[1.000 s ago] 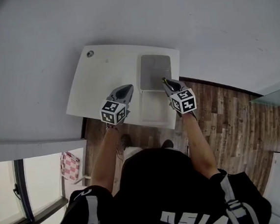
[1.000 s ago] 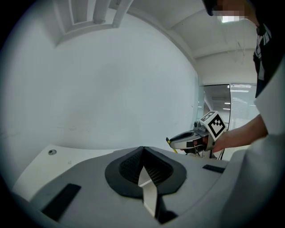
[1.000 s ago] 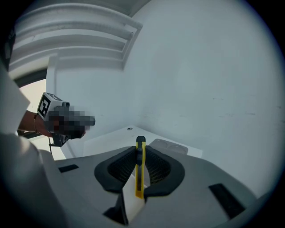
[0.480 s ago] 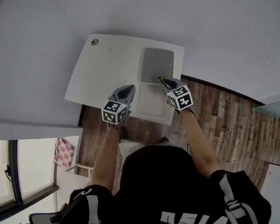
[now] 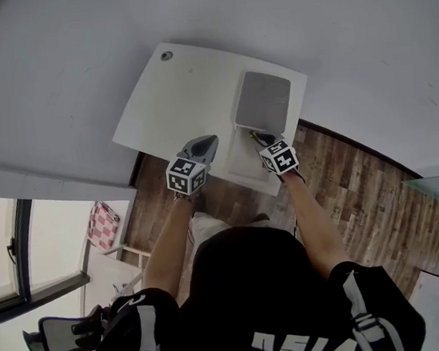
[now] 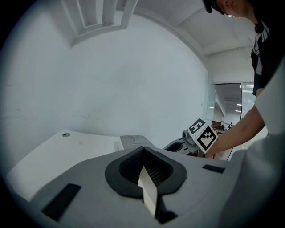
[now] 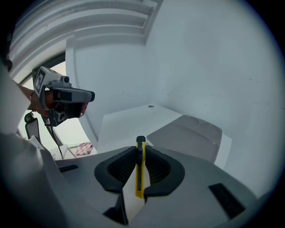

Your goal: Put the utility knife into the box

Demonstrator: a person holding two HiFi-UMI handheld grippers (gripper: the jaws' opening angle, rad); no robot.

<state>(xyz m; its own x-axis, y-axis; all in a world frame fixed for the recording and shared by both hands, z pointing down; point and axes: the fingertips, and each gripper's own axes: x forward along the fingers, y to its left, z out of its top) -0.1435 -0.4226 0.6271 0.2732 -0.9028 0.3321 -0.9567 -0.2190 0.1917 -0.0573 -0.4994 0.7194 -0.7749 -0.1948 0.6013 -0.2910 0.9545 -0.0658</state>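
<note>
The yellow and black utility knife [image 7: 140, 171] stands on edge between the jaws of my right gripper [image 7: 140, 153], which is shut on it. In the head view my right gripper [image 5: 259, 138] holds the knife [image 5: 261, 138] over the white box [image 5: 246, 159], just below its raised grey lid [image 5: 262, 101]. In the right gripper view the grey lid [image 7: 187, 136] lies ahead and to the right. My left gripper [image 5: 203, 144] is shut on nothing, over the table left of the box. From the left gripper view [image 6: 143, 149] the box [image 6: 132, 141] shows beyond the jaws.
The white table [image 5: 181, 97] has a small round fitting [image 5: 166, 56] at its far left corner and stands against a plain wall. Wooden floor [image 5: 344, 190] lies to the right. A checked pink bag [image 5: 101, 225] sits on the floor at the left.
The head view has swung, so the table sits higher and further right. Both grippers lie closer to the table's near edge. The right gripper still grips the knife by the box.
</note>
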